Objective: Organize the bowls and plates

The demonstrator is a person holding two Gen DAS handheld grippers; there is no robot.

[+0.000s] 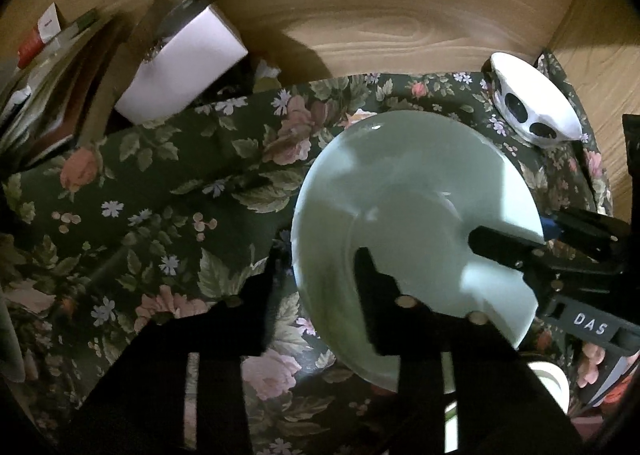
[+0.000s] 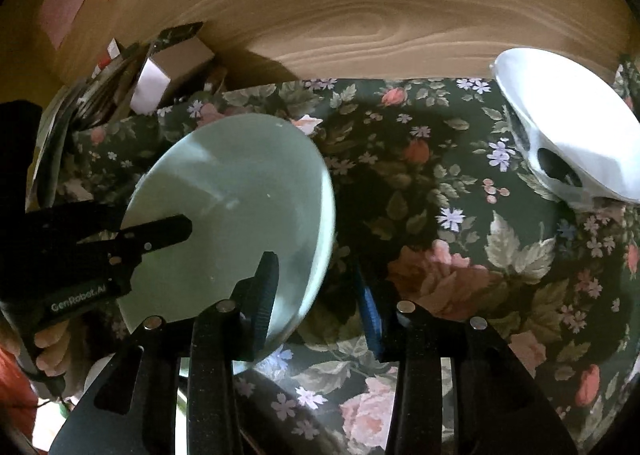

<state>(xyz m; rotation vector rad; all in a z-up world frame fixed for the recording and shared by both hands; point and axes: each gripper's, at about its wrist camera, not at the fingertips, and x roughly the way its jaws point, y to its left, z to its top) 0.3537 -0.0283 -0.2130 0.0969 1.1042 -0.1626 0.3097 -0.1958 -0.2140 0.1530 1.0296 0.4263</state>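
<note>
A pale green plate (image 1: 404,215) is held tilted above the floral tablecloth (image 1: 160,195); it also shows in the right wrist view (image 2: 240,195). My left gripper (image 1: 316,267) has one finger over the plate's face and one behind its rim. My right gripper (image 2: 320,291) straddles the plate's right edge, one finger in front and one behind. A white bowl with dark spots (image 1: 532,99) lies tipped on its side at the back right, also in the right wrist view (image 2: 568,127).
A wooden wall (image 1: 360,7) runs behind the table. A white box (image 1: 184,63) and a pile of papers and packets (image 1: 52,67) stand at the back left. Another white dish (image 1: 552,379) sits low at the right.
</note>
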